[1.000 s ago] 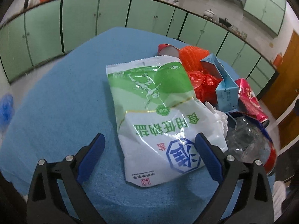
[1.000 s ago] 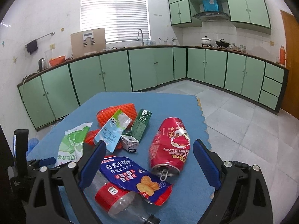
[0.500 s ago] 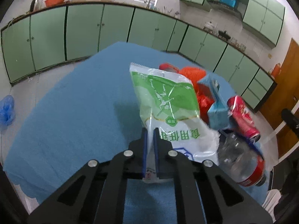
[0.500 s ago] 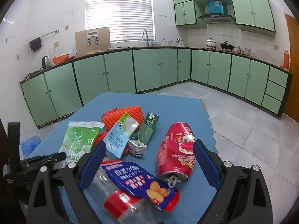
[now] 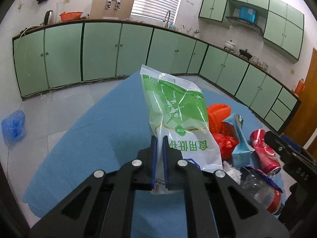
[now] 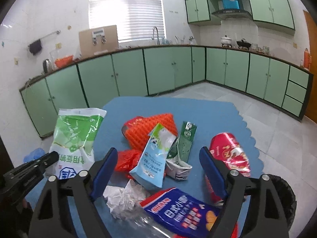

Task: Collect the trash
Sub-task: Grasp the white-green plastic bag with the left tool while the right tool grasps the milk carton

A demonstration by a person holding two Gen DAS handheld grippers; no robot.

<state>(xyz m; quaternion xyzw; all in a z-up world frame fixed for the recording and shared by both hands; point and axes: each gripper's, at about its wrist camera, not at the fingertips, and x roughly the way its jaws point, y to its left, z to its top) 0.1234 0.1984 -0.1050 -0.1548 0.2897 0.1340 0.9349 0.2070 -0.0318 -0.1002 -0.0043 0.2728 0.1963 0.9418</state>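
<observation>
My left gripper [image 5: 159,154] is shut on the lower edge of a green and white salt bag [image 5: 176,119] and holds it up above the blue mat [image 5: 95,138]. The bag [image 6: 73,136] and the left gripper [image 6: 49,157] also show at the left of the right wrist view. My right gripper [image 6: 158,170] is open and empty above the trash pile: a light blue milk carton [image 6: 154,162], a green carton [image 6: 182,148], a red can [image 6: 229,154], crumpled white paper [image 6: 124,198] and a blue snack bag [image 6: 182,212].
An orange foam net [image 6: 152,130] and a red plastic bag [image 6: 126,158] lie behind the cartons. A clear bottle [image 5: 261,190] lies under the snack bag. A blue plastic bag [image 5: 12,127] sits on the floor to the left. Green cabinets [image 6: 158,69] line the walls.
My left gripper closed on the salt bag and lifted it off the mat. My right gripper rose a little and stayed open.
</observation>
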